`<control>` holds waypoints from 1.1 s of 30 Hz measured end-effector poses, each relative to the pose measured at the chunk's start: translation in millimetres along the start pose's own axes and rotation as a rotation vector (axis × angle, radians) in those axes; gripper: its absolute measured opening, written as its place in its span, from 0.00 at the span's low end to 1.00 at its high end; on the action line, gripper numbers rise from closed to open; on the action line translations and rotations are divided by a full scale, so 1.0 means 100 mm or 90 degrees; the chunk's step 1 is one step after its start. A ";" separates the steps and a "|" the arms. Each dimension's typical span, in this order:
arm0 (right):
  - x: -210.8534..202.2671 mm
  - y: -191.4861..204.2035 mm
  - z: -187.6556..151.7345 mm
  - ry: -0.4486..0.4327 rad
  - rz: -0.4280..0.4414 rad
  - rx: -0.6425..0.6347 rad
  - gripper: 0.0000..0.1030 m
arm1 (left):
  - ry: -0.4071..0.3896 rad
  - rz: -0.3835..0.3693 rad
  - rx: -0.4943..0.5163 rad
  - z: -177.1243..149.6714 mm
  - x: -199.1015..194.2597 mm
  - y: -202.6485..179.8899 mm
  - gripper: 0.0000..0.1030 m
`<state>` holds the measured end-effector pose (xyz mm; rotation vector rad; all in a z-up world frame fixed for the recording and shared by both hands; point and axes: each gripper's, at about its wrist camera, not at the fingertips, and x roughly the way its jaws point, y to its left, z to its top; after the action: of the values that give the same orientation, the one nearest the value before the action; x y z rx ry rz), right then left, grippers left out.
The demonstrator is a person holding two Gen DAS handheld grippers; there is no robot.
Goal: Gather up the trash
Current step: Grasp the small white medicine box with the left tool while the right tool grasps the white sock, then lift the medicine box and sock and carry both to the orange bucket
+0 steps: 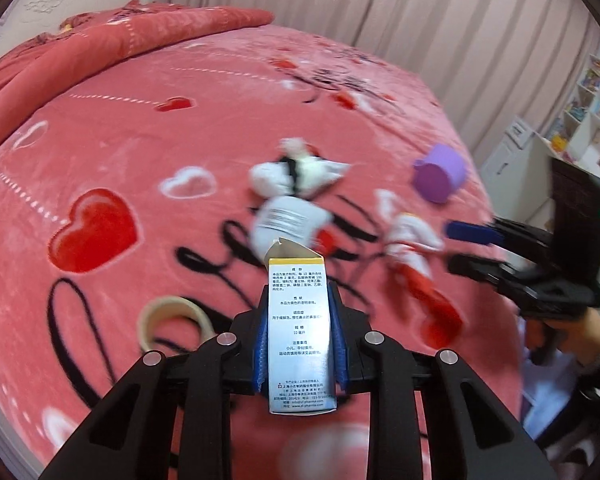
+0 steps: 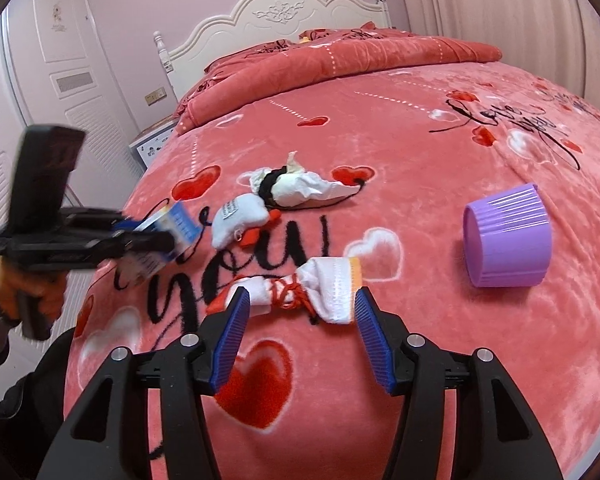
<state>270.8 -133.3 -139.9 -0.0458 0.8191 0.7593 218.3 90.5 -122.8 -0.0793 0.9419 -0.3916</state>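
My left gripper (image 1: 299, 300) is shut on a small white and yellow medicine box (image 1: 301, 332) and holds it above the pink bed; the box also shows in the right wrist view (image 2: 168, 236). My right gripper (image 2: 298, 300) is open, its fingers either side of a white and red sock (image 2: 320, 288) on the blanket; it also shows in the left wrist view (image 1: 466, 248). A crumpled white tissue wad with a black band (image 2: 296, 184) and another white sock (image 2: 240, 220) lie further up the bed.
A purple ribbed cup (image 2: 506, 236) lies on its side to the right. A roll of tape (image 1: 172, 320) lies on the blanket at my left. A folded red quilt (image 2: 340, 56) and white headboard (image 2: 284, 12) are at the far end. Shelves (image 1: 588, 108) stand by the curtain.
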 end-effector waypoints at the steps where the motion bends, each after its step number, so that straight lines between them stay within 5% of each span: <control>1: 0.01 -0.02 0.01 0.000 0.000 0.003 0.54 | 0.007 -0.013 0.009 -0.01 0.01 -0.07 0.26; 13: 0.38 -0.25 0.06 0.052 0.039 0.051 0.52 | 0.043 -0.046 0.022 0.02 0.40 -0.18 0.26; 15: 0.40 -0.21 0.07 0.055 0.055 0.031 0.36 | 0.046 -0.050 0.019 0.03 0.44 -0.17 0.26; 20: 0.38 -0.14 0.08 0.052 0.070 0.019 0.14 | 0.049 -0.057 0.010 0.03 0.49 -0.15 0.26; 33: -0.38 -0.02 -0.04 0.010 0.078 0.033 0.10 | 0.027 -0.057 0.038 -0.05 0.07 -0.55 0.26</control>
<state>252.3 -158.8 -117.4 0.0454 0.8622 0.8541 201.5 37.4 -118.2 -0.0592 0.9709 -0.5052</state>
